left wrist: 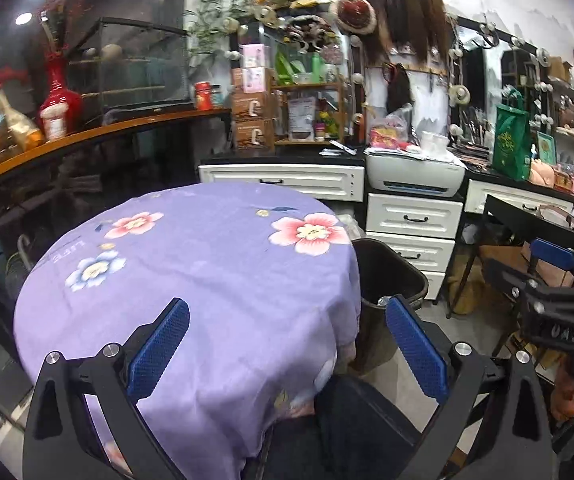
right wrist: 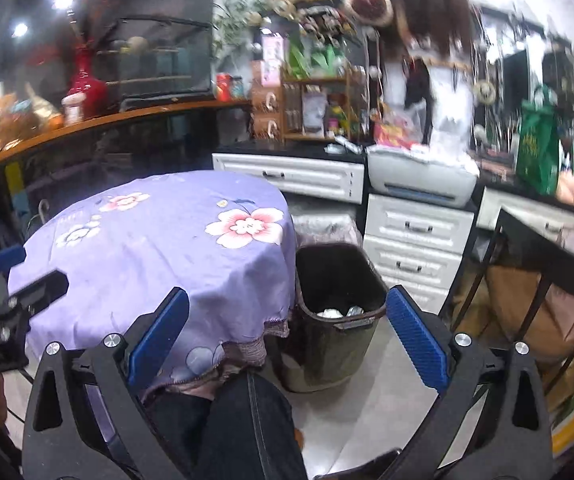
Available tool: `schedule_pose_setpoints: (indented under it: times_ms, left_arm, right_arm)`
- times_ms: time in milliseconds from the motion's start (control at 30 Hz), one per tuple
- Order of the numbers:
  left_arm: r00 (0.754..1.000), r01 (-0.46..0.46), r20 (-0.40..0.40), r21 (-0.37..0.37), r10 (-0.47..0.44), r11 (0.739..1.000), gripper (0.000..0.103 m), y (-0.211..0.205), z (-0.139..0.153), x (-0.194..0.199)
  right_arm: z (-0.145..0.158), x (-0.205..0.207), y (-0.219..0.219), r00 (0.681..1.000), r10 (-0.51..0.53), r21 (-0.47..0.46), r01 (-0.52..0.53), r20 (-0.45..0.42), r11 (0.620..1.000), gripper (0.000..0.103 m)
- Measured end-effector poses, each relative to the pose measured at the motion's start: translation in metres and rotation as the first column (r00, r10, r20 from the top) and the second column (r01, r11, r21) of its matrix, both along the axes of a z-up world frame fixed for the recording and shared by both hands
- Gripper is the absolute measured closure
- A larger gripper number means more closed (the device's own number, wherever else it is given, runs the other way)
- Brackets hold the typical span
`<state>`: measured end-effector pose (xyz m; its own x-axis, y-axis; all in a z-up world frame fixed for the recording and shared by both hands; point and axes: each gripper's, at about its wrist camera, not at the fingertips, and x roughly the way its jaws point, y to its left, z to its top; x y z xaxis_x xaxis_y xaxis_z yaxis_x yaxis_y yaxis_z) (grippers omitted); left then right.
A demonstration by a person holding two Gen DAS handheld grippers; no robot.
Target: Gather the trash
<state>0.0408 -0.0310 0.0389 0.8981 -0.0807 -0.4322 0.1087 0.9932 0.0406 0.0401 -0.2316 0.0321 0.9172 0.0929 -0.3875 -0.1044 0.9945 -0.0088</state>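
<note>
A dark plastic bin [right wrist: 327,352] stands on the floor right of a round table [right wrist: 147,256] covered by a purple flowered cloth. Crumpled white trash [right wrist: 329,313] and a silvery scrap [right wrist: 354,311] lie in the bin's bottom. My right gripper [right wrist: 287,340] is open and holds nothing, hovering before the table's near edge and the bin. My left gripper [left wrist: 289,344] is also open and holds nothing, over the near part of the table [left wrist: 207,264], with the bin [left wrist: 383,264] to its right. Each gripper shows at the side of the other's view: the right gripper [left wrist: 547,280] and the left gripper [right wrist: 23,274].
A person's leg in dark trousers [right wrist: 247,420] sits below the grippers. White drawers [right wrist: 415,240] with a printer [right wrist: 419,180] on top stand behind the bin. A black-framed side table [right wrist: 547,248] is at the right, and a cluttered wooden counter [left wrist: 87,136] runs along the left.
</note>
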Motion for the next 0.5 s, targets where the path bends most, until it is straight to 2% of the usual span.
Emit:
schedule_pose_setpoints:
  times_ms: [67,167,300,500]
  left_arm:
    - [1.0,-0.015,0.017,-0.018,0.016,1.0,0.005,0.001,0.0,-0.012]
    - [0.998,-0.026,0.051,-0.059,0.029,0.998,0.005,0.002,0.0,-0.028]
    - [0.996,-0.041,0.08,-0.042,0.045,0.998,0.005,0.001,-0.005,-0.036]
    - [0.99,-0.055,0.126,-0.012,0.056,0.998,0.005,0.003,-0.01,-0.042]
  right_arm:
    - [0.001,-0.022,0.003,0.999,0.022,-0.034,-0.02,0.049,0.999,0.006]
    - [0.001,-0.041,0.003,0.993,0.049,-0.03,-0.047,0.107,0.998,0.006]
    - [0.0,-0.052,0.005,0.983,0.092,-0.031,-0.088,0.159,0.996,0.006]
    - [-0.001,-0.053,0.004,0.978,0.096,-0.052,-0.088,0.184,0.995,0.006]
